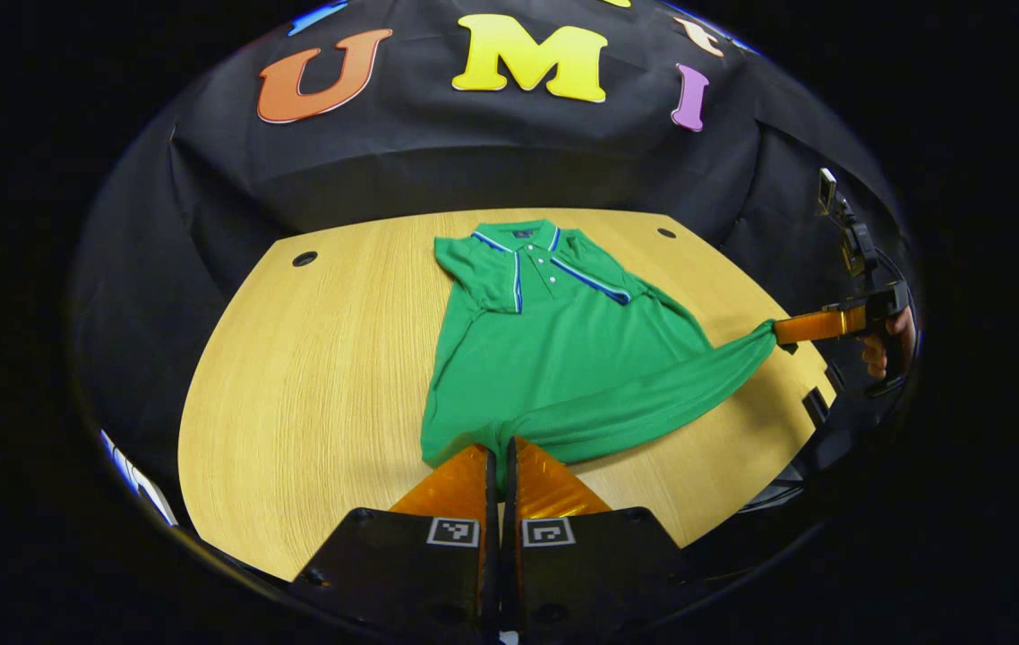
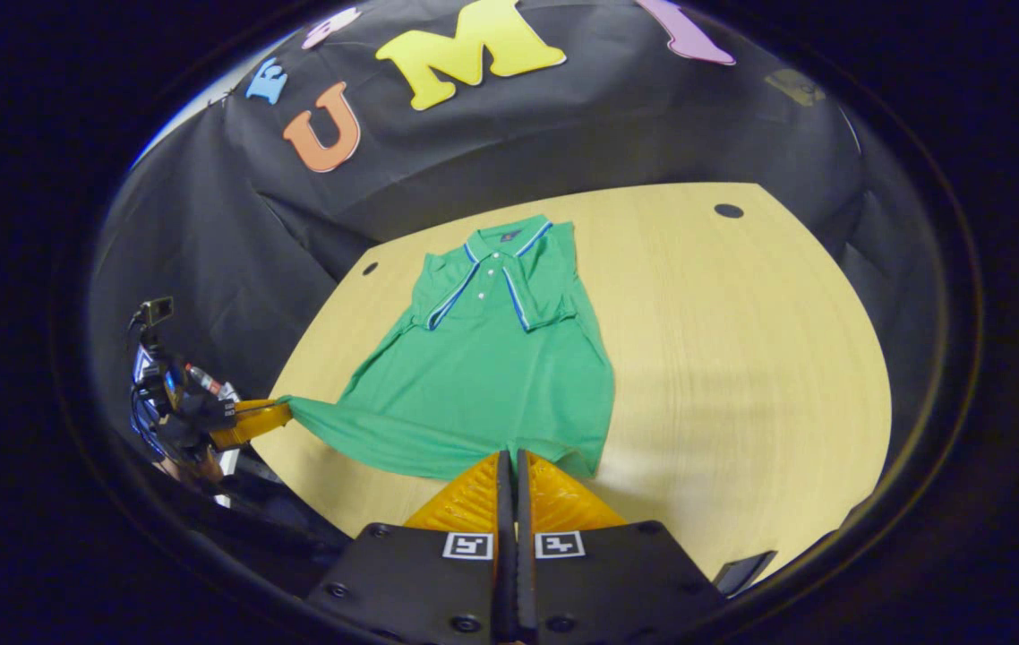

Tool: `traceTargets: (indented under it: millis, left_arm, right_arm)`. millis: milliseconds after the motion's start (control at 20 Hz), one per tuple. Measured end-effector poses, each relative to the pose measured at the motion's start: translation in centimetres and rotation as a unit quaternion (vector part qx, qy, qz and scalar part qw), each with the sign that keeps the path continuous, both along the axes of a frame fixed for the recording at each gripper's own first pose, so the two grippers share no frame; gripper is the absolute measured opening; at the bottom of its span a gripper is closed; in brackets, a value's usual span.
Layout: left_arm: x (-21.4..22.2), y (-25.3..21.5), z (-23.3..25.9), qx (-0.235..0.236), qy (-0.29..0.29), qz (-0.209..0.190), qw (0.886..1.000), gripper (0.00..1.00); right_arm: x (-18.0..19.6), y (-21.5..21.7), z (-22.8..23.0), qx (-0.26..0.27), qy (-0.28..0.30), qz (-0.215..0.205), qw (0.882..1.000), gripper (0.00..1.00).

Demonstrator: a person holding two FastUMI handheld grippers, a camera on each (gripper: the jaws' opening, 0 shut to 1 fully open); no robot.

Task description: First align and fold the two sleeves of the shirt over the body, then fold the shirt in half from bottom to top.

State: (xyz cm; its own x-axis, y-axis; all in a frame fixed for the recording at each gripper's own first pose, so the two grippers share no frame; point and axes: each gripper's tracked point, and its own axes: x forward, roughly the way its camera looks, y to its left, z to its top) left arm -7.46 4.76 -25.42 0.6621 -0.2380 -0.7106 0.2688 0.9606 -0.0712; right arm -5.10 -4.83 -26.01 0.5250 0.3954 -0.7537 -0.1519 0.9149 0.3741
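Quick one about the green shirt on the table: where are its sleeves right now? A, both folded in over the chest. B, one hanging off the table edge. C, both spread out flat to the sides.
A: the shirt's two striped sleeves lie folded in across the chest below the collar.

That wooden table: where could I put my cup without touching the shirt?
The table is bare between the shirt and its far edge in the right gripper view. It's crowded at the hem, where the left gripper and right gripper pinch it.
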Motion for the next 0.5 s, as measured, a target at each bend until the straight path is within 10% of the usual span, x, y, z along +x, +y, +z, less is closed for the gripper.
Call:
traceTargets:
  millis: [500]
  left_arm:
    - [8.5,-1.1,4.4,-0.013,-0.053,-0.005,0.998,0.04]
  right_arm:
    - [9.4,-1.5,5.1,-0.008,-0.063,-0.014,0.998,0.02]
